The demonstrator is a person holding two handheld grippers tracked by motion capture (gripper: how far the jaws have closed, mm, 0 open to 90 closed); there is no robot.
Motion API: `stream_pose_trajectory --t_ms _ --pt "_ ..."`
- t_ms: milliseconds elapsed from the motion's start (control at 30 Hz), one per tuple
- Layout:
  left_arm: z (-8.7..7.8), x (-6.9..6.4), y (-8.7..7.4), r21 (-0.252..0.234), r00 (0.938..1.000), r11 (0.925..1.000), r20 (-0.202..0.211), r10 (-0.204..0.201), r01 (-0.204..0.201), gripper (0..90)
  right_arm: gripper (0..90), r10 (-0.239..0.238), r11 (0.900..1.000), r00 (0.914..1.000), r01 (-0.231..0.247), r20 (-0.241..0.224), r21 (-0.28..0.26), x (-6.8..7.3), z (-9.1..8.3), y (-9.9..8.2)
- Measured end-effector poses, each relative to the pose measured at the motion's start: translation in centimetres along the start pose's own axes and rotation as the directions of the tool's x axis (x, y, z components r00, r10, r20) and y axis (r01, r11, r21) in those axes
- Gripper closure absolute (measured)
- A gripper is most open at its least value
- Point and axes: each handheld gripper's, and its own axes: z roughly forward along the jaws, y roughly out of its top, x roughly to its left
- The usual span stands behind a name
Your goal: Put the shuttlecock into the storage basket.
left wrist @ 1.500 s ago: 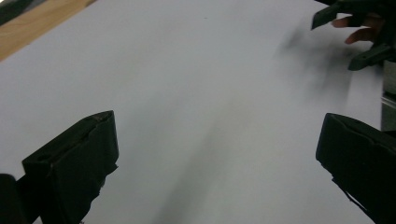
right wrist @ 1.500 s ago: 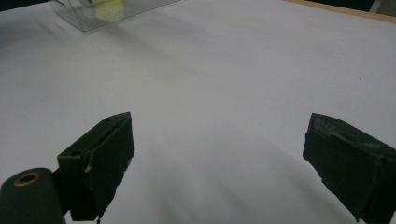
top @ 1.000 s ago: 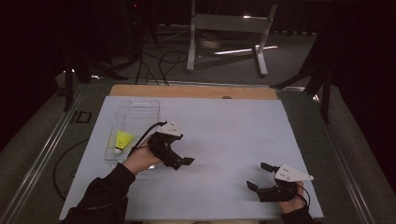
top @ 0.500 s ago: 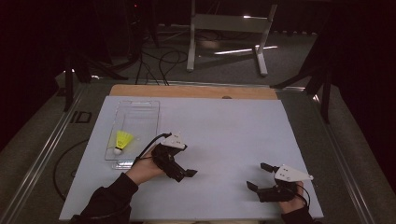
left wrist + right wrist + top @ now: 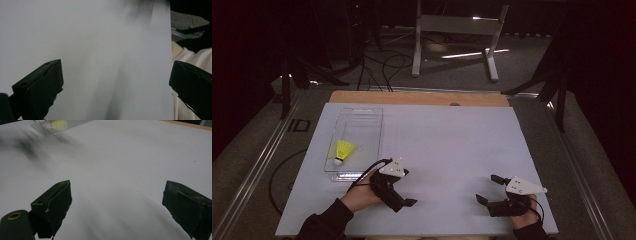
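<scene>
A yellow shuttlecock (image 5: pixel 343 150) lies in a clear plastic tray (image 5: pixel 358 120) on the left of the white table sheet (image 5: pixel 447 145). My left gripper (image 5: pixel 404 192) is held in a hand just in front of the tray's near right corner, apart from it. Its jaws stand wide open over bare sheet in the left gripper view (image 5: pixel 116 82). My right gripper (image 5: pixel 488 189) rests near the front right edge, open and empty (image 5: pixel 117 202). The tray (image 5: pixel 72 124) and a blurred yellow patch of the shuttlecock (image 5: pixel 58 123) appear far off in the right gripper view.
A wooden strip (image 5: pixel 417 97) runs along the table's far edge. Beyond it, on the dark floor, are a metal stand (image 5: pixel 452 30) and cables (image 5: pixel 382 60). A light sleeve or garment (image 5: pixel 190 57) sits past the sheet's near edge.
The left hand and its gripper have drawn back from the tray toward the near edge and a little to the right. The right gripper has stayed put.
</scene>
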Motion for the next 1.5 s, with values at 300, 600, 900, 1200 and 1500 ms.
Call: stream_pose_trajectory --t_ms 300,600,900,1200,1500 --pt "-1.2 -0.3 -3.2 0.022 0.9996 0.9994 0.002 -0.026 0.026 0.3 8.7 0.000 1.0000 1.0000 0.000 0.001 0.000 0.0 0.0 0.0" --pt "-3.2 -0.5 -5.4 -0.011 0.9978 0.9985 -0.039 -0.054 0.054 0.2 8.8 0.002 1.0000 1.0000 -0.002 0.001 -0.002 0.0 0.0 0.0" --pt "-4.7 -0.4 -8.0 -0.029 0.9926 0.9943 -0.062 -0.105 0.103 0.3 8.8 -0.001 1.0000 1.0000 0.001 0.008 -0.004 -0.1 -0.1 0.1" --pt "-6.4 0.0 -10.5 -0.103 0.9743 0.9793 -0.126 -0.187 0.175 0.3 8.7 0.008 0.9999 0.9999 -0.008 0.010 -0.007 -0.1 -0.2 0.1" --pt "-7.0 0.2 -11.4 -0.139 0.9488 0.9666 -0.204 -0.241 0.216 0.3 8.7 0.012 0.9999 0.9999 -0.012 0.012 -0.005 -0.1 -0.2 0.0"
